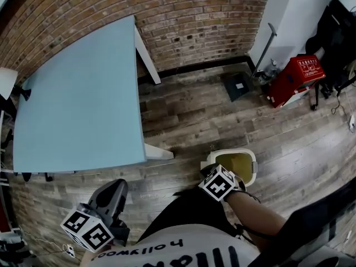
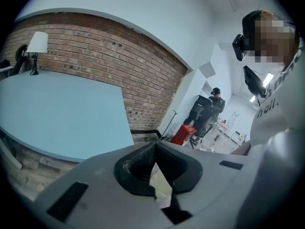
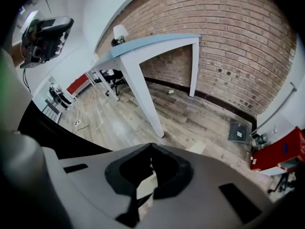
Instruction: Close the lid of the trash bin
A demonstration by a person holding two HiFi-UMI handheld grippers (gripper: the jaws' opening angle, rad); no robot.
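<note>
The trash bin stands on the wood floor, white-rimmed, its top showing a yellowish inside; I cannot make out its lid. My right gripper hangs just over the bin's near left rim, the marker cube covering most of it. In the right gripper view its jaws meet at the tips with nothing between them, and a pale bit of the bin shows past them. My left gripper is low at the left, away from the bin; in its own view it is shut and empty.
A light blue table with white legs stands left of the bin, by the brick wall. A red box, a dustpan and black gear lie at the back right. A person stands far off.
</note>
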